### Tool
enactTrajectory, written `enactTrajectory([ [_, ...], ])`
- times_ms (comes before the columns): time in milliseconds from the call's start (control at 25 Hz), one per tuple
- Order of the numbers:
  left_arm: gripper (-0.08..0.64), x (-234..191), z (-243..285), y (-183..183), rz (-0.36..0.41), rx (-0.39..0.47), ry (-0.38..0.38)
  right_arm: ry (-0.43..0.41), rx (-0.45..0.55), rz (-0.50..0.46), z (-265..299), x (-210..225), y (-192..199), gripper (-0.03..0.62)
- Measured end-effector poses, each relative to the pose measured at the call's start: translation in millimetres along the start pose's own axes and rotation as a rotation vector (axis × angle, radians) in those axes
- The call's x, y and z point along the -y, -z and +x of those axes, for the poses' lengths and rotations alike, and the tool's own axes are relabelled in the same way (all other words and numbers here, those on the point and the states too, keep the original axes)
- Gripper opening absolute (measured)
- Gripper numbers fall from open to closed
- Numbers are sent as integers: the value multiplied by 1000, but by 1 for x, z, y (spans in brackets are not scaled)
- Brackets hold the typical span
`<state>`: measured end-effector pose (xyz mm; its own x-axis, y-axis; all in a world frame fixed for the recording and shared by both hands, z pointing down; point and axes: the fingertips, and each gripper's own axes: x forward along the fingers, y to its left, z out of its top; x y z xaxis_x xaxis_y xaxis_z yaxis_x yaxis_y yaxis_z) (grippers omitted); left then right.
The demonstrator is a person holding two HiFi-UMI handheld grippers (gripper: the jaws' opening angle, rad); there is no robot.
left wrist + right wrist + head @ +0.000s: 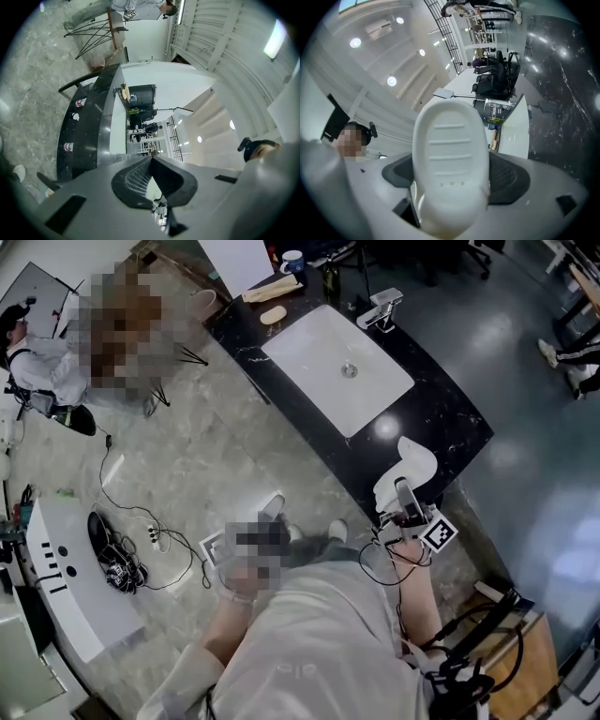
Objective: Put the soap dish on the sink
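A white oval soap dish (pixel 411 468) with ribbed grooves is held upright in my right gripper (pixel 403 493), just above the near end of the black marble counter (pixel 441 418). In the right gripper view the soap dish (pixel 451 154) fills the space between the dark pads (pixel 508 178) of the right gripper (pixel 452 176), which is shut on it. The white sink basin (pixel 319 348) lies farther along the counter, with a chrome faucet (pixel 381 309) behind it. My left gripper (pixel 221 547) hangs over the floor, partly behind a mosaic patch. In its own view the left gripper (pixel 151 180) is shut on nothing.
At the counter's far end lie a tan soap bar (pixel 273 314), a folded cloth (pixel 272 289), a mug (pixel 292 260) and a dark bottle (pixel 330 279). Cables and a power strip (pixel 141 538) lie on the floor beside a white cabinet (pixel 70 587). A wooden stand (pixel 511 662) is at the lower right.
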<state>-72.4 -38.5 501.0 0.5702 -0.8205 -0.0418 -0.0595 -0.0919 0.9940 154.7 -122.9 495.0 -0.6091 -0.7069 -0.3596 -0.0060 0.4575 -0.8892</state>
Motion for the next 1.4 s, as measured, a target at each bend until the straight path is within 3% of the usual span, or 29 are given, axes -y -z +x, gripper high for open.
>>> enactTrajectory([
  [360, 6, 3, -7, -25, 24, 35, -18, 59, -120, -181, 32, 25, 1, 456],
  [520, 7, 2, -11, -29, 21, 47, -19, 147, -238, -340, 45, 43, 10, 456],
  [760, 6, -7, -19, -32, 3, 62, -40, 295, -506, -626, 57, 87, 32, 456],
  [1080, 6, -14, -35, -40, 1, 101, -63, 461, -964, -973, 56, 157, 75, 456],
  [1240, 6, -16, -47, -48, -5, 131, -75, 511, -1170, -1131, 51, 179, 92, 456],
  [1400, 6, -17, -55, -55, -6, 153, -80, 536, -1340, -1225, 44, 192, 104, 456],
])
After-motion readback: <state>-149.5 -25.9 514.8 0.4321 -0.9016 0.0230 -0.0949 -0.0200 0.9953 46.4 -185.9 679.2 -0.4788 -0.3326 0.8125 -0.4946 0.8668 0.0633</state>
